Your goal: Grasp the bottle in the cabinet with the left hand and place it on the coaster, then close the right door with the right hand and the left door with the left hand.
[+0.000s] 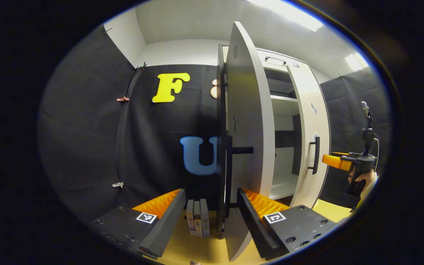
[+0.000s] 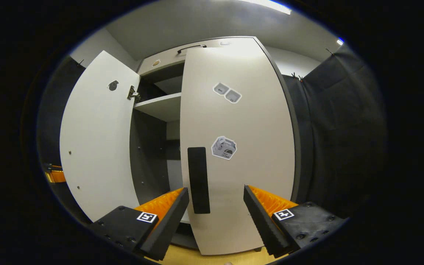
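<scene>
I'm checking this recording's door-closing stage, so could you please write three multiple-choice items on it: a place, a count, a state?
1. Where is the left door's edge in the left gripper view?
A. between that gripper's fingers
B. far off to the right
C. lying flat on the table

2. How many stickers are on the right door's front?
A. none
B. three
C. seven

3. What state is the right gripper in?
A. open
B. shut on the handle
C. shut on a bottle

Answers: A, the edge stands between the fingers; B, a pair above, one below; A, its fingers are apart around the black handle.
</scene>
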Tool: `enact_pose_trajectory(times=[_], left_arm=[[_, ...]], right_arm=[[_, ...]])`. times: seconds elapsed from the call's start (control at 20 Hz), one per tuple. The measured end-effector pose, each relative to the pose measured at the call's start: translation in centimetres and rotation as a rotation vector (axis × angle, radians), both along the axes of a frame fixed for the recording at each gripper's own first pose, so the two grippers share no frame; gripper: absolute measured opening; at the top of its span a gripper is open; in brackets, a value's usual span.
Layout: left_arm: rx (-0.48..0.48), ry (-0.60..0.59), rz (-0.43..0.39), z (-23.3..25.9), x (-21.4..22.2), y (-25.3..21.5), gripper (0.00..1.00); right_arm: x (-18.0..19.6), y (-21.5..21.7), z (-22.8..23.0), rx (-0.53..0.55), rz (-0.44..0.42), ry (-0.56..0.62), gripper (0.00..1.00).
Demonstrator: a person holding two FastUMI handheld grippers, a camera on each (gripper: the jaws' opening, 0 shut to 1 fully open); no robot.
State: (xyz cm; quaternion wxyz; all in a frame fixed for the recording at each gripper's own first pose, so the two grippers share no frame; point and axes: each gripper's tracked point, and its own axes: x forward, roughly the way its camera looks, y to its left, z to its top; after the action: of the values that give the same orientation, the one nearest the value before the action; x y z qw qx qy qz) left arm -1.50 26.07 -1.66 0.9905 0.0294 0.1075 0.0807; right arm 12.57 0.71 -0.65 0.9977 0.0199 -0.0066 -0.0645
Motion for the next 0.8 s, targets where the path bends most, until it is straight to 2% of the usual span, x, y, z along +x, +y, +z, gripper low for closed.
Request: enact_pose_trajectory(times=[0.3,0.35,0.4,0.45,0.5,0.6,0.65,0.75,0.8], left_arm=[[-0.051,-0.014,-0.122,-1.2,2.6,-5.8,0.92],[-0.048,-0.018,-0.131,-1.4,3.2,-6.6,0.92],[-0.04,-0.023,-0.137,-1.5,3.9,-7.2,0.87],[-0.029,-0.028,-0.142,-1.7,4.7,-7.8,0.87],[-0.022,-0.031,-0.146,-1.8,5.5,-8.3,0.92],[-0.038,-0.036,-0.174,-2.5,7.4,-9.8,0.92],[-0.026,-0.04,-0.181,-2.6,8.2,-10.6,0.92],[0.065,-0.043,-0.174,-2.5,9.5,-11.8,0.98],[0.121,-0.039,-0.166,-2.2,9.9,-12.4,0.98]], right_arm=[[-5.2,-1.6,2.0,0.003,-0.041,-0.02,0.98],[-6.0,-2.1,2.2,0.002,-0.052,-0.019,0.98],[-6.8,-2.5,2.4,0.001,-0.062,-0.017,0.98],[-7.5,-2.9,2.3,0.002,-0.074,-0.013,0.98],[-8.1,-3.3,2.4,0.003,-0.082,-0.01,0.98],[-9.1,-3.8,2.5,0.002,-0.095,-0.007,0.98],[-9.5,-4.0,2.6,-0.002,-0.1,-0.005,0.98],[-10.0,-4.0,2.7,-0.006,-0.097,-0.001,0.98],[-10.3,-3.8,2.8,-0.009,-0.093,0.001,0.98]])
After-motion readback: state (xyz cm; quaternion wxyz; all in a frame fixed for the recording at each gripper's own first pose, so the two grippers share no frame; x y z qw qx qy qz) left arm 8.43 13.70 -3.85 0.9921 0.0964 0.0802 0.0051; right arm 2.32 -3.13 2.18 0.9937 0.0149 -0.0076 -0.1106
